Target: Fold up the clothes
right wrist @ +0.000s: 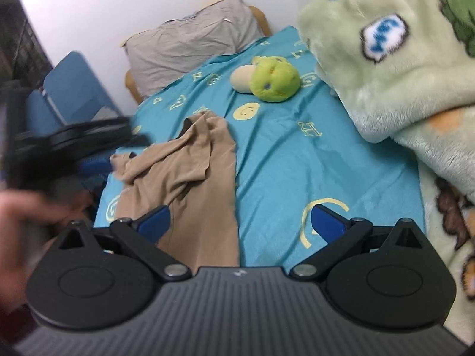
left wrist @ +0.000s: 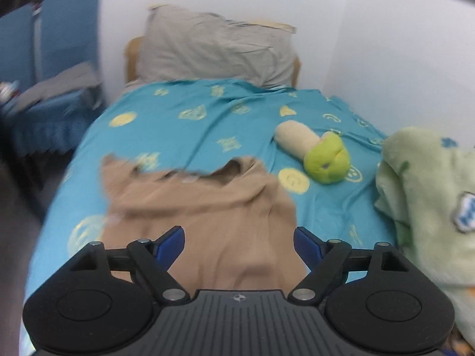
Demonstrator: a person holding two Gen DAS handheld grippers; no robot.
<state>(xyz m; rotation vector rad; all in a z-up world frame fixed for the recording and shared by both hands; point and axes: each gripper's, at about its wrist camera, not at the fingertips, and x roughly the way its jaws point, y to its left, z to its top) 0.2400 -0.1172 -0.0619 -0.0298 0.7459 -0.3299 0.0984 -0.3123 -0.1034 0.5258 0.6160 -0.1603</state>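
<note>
A tan garment (left wrist: 204, 216) lies crumpled on the teal bed sheet (left wrist: 207, 118), near the bed's left front. My left gripper (left wrist: 239, 244) is open and empty, hovering just above the garment's near part. In the right wrist view the garment (right wrist: 190, 175) lies left of centre. My right gripper (right wrist: 240, 222) is open and empty, its left finger over the garment's right edge, its right finger over bare sheet (right wrist: 297, 154). The left gripper shows blurred at the garment's left edge, in the right wrist view (right wrist: 98, 163).
A green and cream plush toy (left wrist: 317, 154) lies beyond the garment, also in the right wrist view (right wrist: 267, 78). A pale green fleece blanket (left wrist: 430, 201) is heaped on the right. A grey pillow (left wrist: 213, 47) leans at the headboard. Blue chairs (left wrist: 53, 59) stand left of the bed.
</note>
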